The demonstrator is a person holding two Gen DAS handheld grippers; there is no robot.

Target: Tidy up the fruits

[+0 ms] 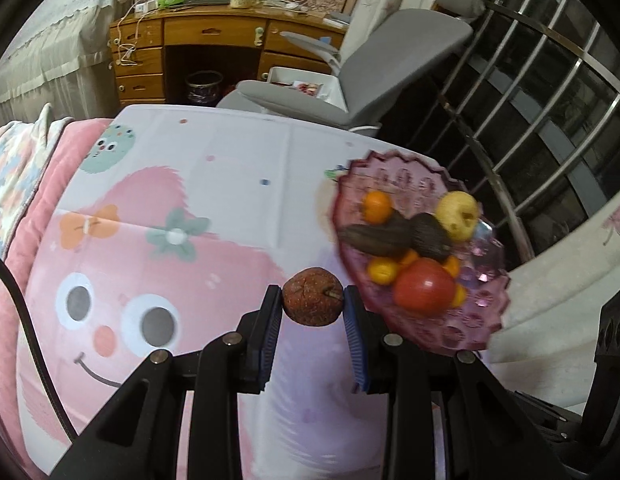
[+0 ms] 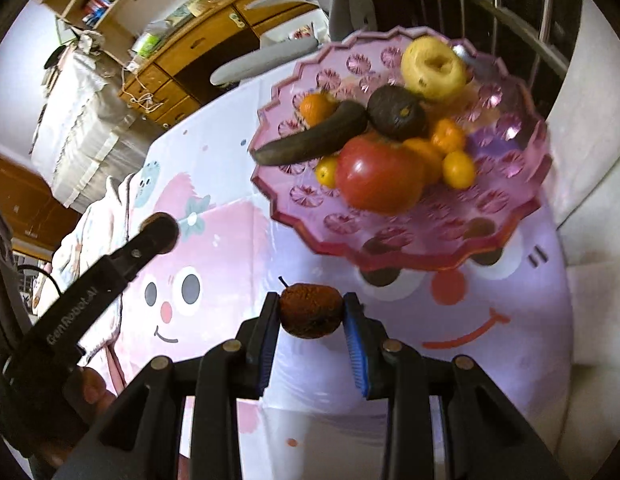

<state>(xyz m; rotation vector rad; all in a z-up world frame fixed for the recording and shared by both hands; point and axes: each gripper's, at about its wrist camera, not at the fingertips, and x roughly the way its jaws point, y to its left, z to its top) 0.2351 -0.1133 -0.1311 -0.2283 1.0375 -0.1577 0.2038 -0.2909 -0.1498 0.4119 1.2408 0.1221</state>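
Each gripper is carrying a small brown fruit toward the pink dish.

The left gripper (image 1: 313, 300) is pinching one brown fruit (image 1: 313, 297) and the right gripper (image 2: 311, 311) another (image 2: 311, 310), both held clear above the tablecloth (image 1: 230, 168) for dropping in the dish (image 2: 506, 196) near its far corner. Only the right view is showing the other gripper from outside.

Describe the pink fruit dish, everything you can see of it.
The pink fruit dish is translucent, plastic or glass by its look, with a zigzag scalloped rim and pressed round flower patterns. It sits upright on the cartoon-printed cloth, near the edge by the window bars. It holds a tomato, a yellow apple, a dark avocado, a dark long fruit and several small oranges. Neither gripper touches it.
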